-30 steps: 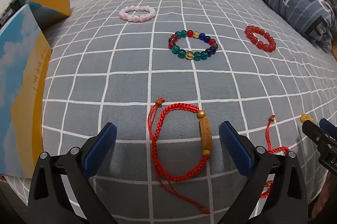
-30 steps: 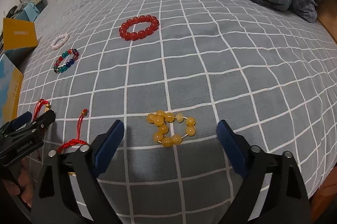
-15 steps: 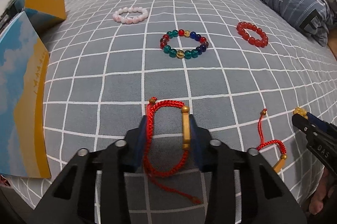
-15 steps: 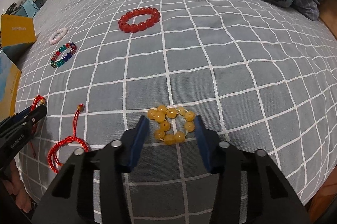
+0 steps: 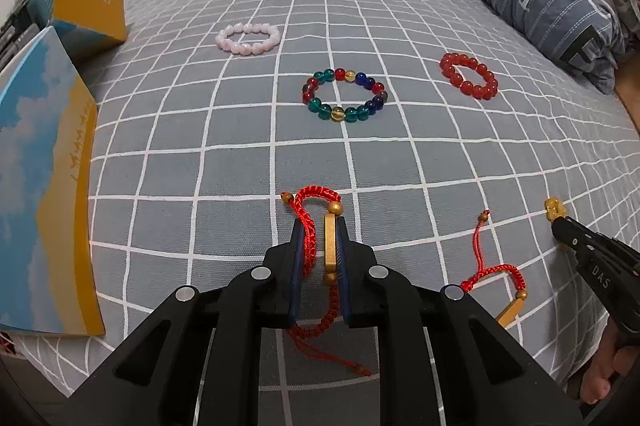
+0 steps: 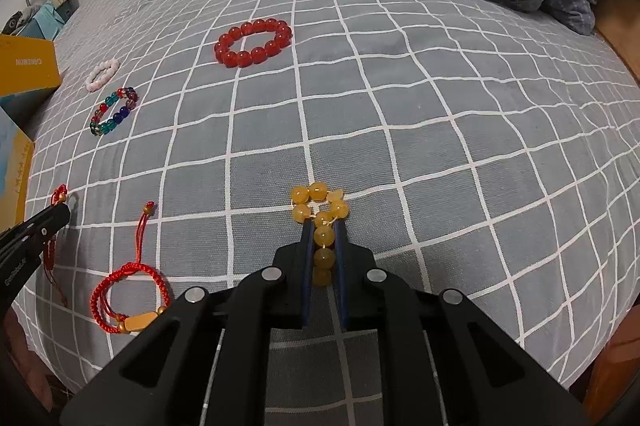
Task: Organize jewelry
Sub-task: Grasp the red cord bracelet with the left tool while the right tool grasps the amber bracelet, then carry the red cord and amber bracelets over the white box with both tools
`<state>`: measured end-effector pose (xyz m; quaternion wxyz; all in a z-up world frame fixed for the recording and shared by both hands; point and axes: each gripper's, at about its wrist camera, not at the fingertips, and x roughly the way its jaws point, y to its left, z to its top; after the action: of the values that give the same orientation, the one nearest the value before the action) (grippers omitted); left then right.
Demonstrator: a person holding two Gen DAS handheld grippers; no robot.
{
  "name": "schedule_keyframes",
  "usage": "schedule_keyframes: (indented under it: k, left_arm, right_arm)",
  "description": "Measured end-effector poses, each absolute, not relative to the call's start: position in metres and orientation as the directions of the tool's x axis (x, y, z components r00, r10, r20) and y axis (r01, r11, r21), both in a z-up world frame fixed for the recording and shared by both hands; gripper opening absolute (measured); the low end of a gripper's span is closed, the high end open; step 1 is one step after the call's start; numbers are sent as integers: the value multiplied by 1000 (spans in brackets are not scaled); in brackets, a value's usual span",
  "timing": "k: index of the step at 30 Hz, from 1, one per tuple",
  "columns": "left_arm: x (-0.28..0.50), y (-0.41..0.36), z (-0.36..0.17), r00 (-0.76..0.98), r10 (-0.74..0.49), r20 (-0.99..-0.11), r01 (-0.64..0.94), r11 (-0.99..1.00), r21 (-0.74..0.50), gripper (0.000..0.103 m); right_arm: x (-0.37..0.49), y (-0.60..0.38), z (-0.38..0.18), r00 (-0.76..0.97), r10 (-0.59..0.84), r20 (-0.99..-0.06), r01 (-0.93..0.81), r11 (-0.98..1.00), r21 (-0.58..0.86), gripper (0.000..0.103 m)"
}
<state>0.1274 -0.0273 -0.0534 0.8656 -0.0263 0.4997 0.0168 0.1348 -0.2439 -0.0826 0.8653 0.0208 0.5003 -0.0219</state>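
The left gripper [image 5: 320, 226] fills the lower centre of its own view, pointing steeply down. Its jaws have just been closing and now pinch a red cord bracelet [image 5: 310, 238], the blue-padded fingers [image 5: 297, 258] pressing it from both sides. The right gripper [image 6: 323, 230] sits at the lower centre of its view, likewise angled down; its jaws have just been closing too and clamp a yellow bead bracelet [image 6: 322, 236]. At the lower right edge of the left view, a hand [image 5: 604, 366] wraps the right gripper's handle.
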Motion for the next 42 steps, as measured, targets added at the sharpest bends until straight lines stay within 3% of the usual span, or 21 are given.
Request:
schedule_keyframes:
  k: [12,42]
  left_arm:
    - [125,-27,-45,508,-11,-861,-48,998,-41,14]
    - [85,-9,33,654,-18,-756,-27,999,-47,14]
  right_arm:
    - [131,-245,-69,534,-21,-845,67,998,17,9]
    - [108,-211,1,677,-33,-735,50,999,1,9]
